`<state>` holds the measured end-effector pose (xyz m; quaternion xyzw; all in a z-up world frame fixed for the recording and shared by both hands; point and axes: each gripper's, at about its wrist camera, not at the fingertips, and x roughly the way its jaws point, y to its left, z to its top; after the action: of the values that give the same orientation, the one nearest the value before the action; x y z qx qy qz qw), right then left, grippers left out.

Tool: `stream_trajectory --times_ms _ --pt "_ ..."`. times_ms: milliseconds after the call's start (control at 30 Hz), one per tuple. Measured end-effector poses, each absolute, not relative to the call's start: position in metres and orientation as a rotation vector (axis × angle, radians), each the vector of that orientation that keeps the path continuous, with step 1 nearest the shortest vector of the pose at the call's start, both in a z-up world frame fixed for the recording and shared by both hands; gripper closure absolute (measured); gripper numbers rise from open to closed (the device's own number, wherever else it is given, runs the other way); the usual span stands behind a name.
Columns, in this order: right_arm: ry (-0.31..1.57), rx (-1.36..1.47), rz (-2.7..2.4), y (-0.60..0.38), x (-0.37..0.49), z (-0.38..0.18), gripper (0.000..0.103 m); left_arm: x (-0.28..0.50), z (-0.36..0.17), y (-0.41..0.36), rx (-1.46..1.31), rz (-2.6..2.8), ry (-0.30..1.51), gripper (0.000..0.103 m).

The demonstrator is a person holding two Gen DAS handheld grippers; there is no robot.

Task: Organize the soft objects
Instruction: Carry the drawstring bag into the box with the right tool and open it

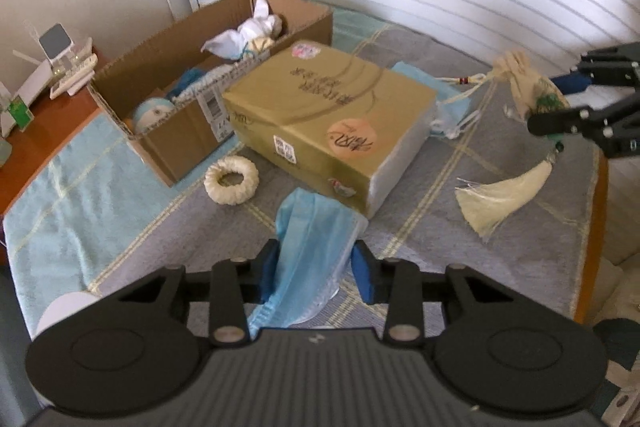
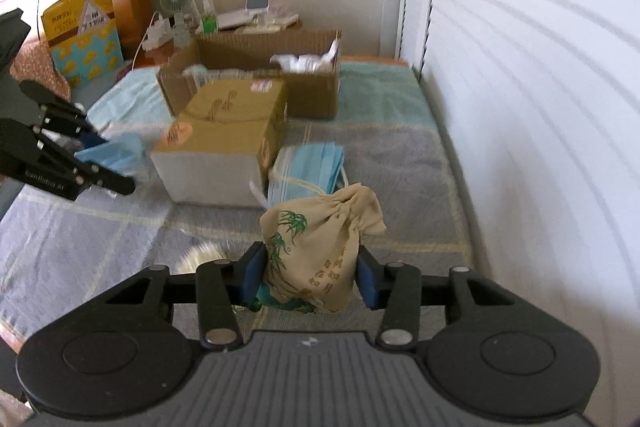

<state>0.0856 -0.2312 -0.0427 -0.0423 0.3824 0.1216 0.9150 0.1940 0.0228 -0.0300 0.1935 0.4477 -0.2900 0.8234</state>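
The left gripper (image 1: 316, 273) has a blue face mask (image 1: 310, 247) between its two blue pads (image 1: 269, 273). The pads sit on each side of the mask, and the mask hangs down between them, so the gripper looks clenched on it. The mask is just in front of the gold tissue pack (image 1: 332, 123), at its near corner.

The right gripper (image 2: 310, 281) holds a tan cloth pouch (image 2: 320, 247) with green bamboo leaves printed on it. The pouch is squeezed between the blue pads (image 2: 251, 277), with its tied top sticking up and forward. A cream tassel (image 1: 502, 197) hangs down from the pouch. The pouch is to the right of the gold tissue pack, apart from it and lifted above the bed cover (image 1: 440, 211).

A pile of more blue masks (image 2: 308, 167) lies right beside the gold tissue pack, between the pack and the pouch. A white fluffy ring (image 1: 231, 181) lies on the bed cover to the left of the pack, near it. A brown cardboard box (image 1: 176, 143) stands behind the pack, touching it, and has white and blue soft things inside.
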Motion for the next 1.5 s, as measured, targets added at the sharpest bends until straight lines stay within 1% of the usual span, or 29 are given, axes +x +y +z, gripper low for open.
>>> stream_trajectory --times_ms 367,767,867,1233,1500 --pt "0.638 -0.102 0.228 -0.228 0.088 0.014 0.051 0.168 -0.012 0.019 0.412 -0.654 0.903 0.065" --pt "0.589 -0.092 0.185 -0.212 0.135 0.056 0.051 0.161 -0.007 0.018 0.395 -0.682 0.86 0.065" --pt "0.611 -0.067 0.174 -0.205 0.156 0.069 0.051 0.161 -0.008 0.019 0.389 -0.683 0.855 0.065" --pt "0.785 0.122 0.103 -0.156 0.258 0.105 0.051 0.159 -0.008 0.025 0.356 -0.684 0.841 0.065" --pt "0.851 0.236 0.072 -0.123 0.308 0.118 0.051 0.16 -0.013 0.036 0.326 -0.685 0.839 0.065"
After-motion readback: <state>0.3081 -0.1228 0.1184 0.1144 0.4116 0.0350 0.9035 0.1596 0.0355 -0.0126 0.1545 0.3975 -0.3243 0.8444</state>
